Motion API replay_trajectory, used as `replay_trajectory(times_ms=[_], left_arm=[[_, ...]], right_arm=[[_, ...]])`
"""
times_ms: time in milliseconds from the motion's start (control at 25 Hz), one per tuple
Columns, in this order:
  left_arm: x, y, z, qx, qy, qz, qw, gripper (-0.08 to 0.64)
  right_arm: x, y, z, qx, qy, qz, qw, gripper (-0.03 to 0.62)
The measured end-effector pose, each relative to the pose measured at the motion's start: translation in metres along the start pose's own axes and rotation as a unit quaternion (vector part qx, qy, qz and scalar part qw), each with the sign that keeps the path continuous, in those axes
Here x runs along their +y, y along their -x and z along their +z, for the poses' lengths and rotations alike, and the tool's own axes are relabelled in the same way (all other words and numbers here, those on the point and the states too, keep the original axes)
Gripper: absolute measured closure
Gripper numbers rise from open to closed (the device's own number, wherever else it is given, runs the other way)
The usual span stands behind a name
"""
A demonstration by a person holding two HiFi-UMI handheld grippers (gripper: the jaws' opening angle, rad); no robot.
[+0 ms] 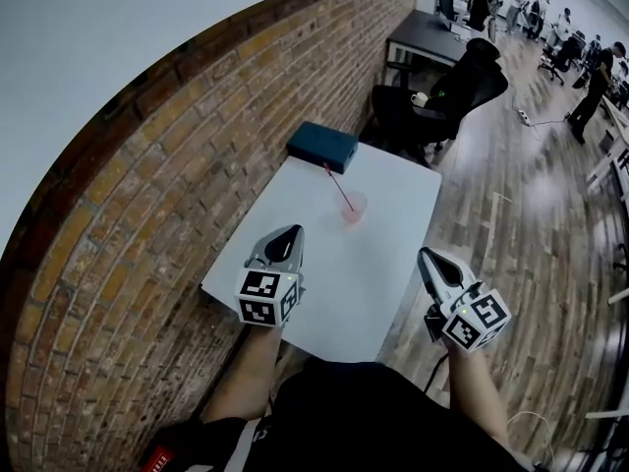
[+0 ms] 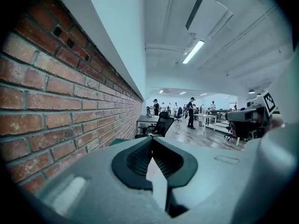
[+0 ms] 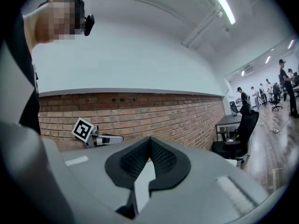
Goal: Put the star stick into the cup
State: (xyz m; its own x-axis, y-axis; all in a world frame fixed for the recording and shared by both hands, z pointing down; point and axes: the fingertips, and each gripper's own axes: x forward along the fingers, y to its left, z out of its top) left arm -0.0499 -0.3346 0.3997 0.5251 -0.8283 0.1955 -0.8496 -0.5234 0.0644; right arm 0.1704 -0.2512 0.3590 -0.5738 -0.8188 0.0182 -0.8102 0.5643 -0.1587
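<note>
A pink see-through cup (image 1: 354, 209) stands on the white table (image 1: 393, 254), past its middle. A thin red star stick (image 1: 339, 187) leans in the cup, top tilted to the far left. My left gripper (image 1: 292, 232) hovers over the table's near left part, well short of the cup, shut with nothing between its jaws. In the left gripper view the left gripper (image 2: 152, 139) shows its ribbed pads pressed together. My right gripper (image 1: 426, 255) hangs at the table's near right edge, and in the right gripper view the right gripper (image 3: 150, 139) is also shut and empty.
A dark teal box (image 1: 322, 146) lies at the table's far left corner. A brick wall (image 1: 177, 185) runs along the table's left side. Beyond the table stand a black office chair (image 1: 452, 91) and a dark desk (image 1: 423, 35). Wooden floor lies to the right, with people far off.
</note>
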Motion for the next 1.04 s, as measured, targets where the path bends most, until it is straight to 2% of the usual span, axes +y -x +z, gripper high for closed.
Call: replay_trajectory(times_ms=[360,1040], left_arm=[[-0.019,-0.008,0.004,0.004,-0.01,-0.002,0.9999,0.555],[-0.016,-0.015,0.001,0.007,-0.004,-0.005,1.0,0.555]], right_arm=[[-0.007,0.008,-0.009,0.004,-0.004,0.015,1.0,0.594],[-0.014,0.003,-0.016,0.016,-0.008,0.012,1.0,0.594]])
